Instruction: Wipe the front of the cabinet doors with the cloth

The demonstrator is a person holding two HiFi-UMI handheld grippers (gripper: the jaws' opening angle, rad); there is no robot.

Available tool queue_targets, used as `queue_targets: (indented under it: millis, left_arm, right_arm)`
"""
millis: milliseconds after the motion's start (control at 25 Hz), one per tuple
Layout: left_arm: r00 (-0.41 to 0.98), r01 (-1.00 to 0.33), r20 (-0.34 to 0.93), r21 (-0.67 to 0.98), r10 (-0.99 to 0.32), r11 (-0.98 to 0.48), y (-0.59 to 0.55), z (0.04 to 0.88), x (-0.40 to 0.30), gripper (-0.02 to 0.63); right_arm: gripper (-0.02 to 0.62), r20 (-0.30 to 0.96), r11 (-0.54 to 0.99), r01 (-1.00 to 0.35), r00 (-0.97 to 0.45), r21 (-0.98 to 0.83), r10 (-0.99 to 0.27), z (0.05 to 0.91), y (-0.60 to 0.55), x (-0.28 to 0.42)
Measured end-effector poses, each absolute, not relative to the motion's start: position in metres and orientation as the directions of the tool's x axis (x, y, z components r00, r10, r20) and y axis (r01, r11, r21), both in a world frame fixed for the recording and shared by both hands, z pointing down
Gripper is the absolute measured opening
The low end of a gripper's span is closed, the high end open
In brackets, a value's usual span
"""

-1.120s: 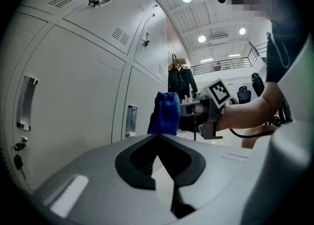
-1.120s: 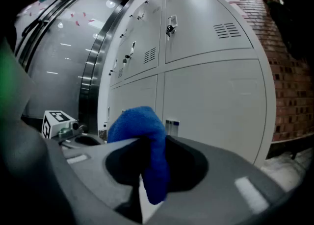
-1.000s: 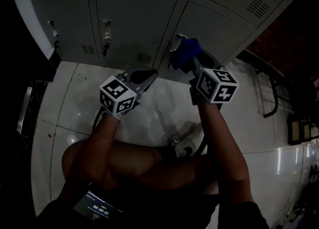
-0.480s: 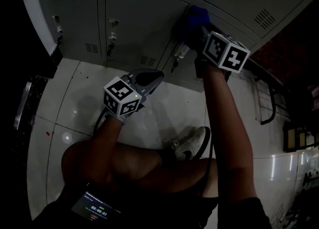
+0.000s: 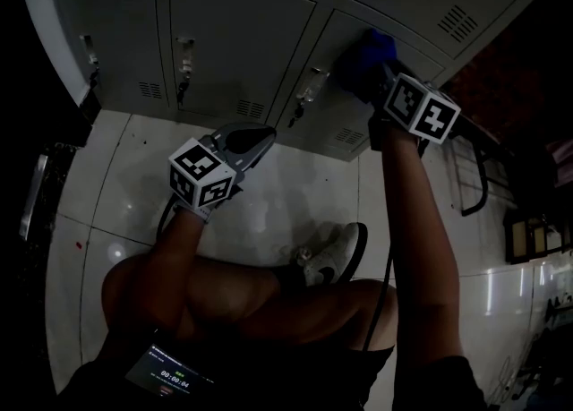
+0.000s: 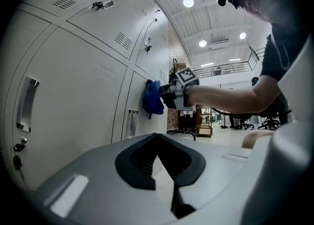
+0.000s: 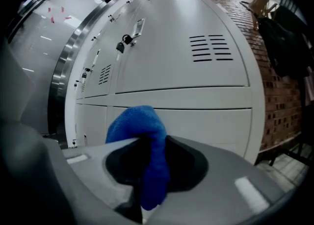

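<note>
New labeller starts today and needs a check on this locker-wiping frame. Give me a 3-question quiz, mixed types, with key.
1. True or false: the left gripper holds the cloth.
2. The cloth is pressed against: A) a cabinet door; B) a window; C) a tabletop.
3. Fill in: the right gripper has its jaws ____ on the cloth.

Key: 1 false; 2 A; 3 shut.

Small screen (image 5: 170,372) at bottom of head view: timer digits, apparently 00:00:04. No other legible text.
</note>
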State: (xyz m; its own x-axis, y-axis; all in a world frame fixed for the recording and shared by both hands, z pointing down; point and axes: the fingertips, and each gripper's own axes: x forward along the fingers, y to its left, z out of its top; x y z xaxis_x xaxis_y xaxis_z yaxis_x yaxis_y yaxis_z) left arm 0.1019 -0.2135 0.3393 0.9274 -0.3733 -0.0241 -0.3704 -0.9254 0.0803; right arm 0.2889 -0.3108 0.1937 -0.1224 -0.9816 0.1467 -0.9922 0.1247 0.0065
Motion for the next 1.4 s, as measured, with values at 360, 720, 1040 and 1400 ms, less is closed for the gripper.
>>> queue_targets:
  millis: [360, 720, 1040, 1400]
  left_arm:
    - [0.928, -0.373, 0.0, 0.074, -0.374, -0.925, -0.215, 0.345, 0.106, 0.002]
    - [0.926, -0.377, 0.006, 0.072, -0.378, -0.923, -0.216, 0.344, 0.107, 0.002]
    - [0.922, -0.387, 0.005, 0.07, -0.387, -0.92, -0.218, 0.342, 0.106, 0.002]
    - [0.918, -0.396, -0.001, 0.069, -0.397, -0.916, -0.216, 0.339, 0.104, 0.002]
  right_arm:
    - [0.078, 0.173, 0.011, -1.0, -0.015, -0.024, -0.985, 0.19, -0.284, 0.375]
    - [0.078, 0.182, -0.139, -0.99, 0.14, 0.021, -0.973, 0.196, -0.265, 0.435]
    - [0.078, 0.187, 0.078, -0.997, -0.079, -0.015, -0.979, 0.228, -0.276, 0.325]
    - [0.078, 0.249, 0.216, -0.976, -0.206, 0.015, -0.946, 0.272, -0.323, 0.206]
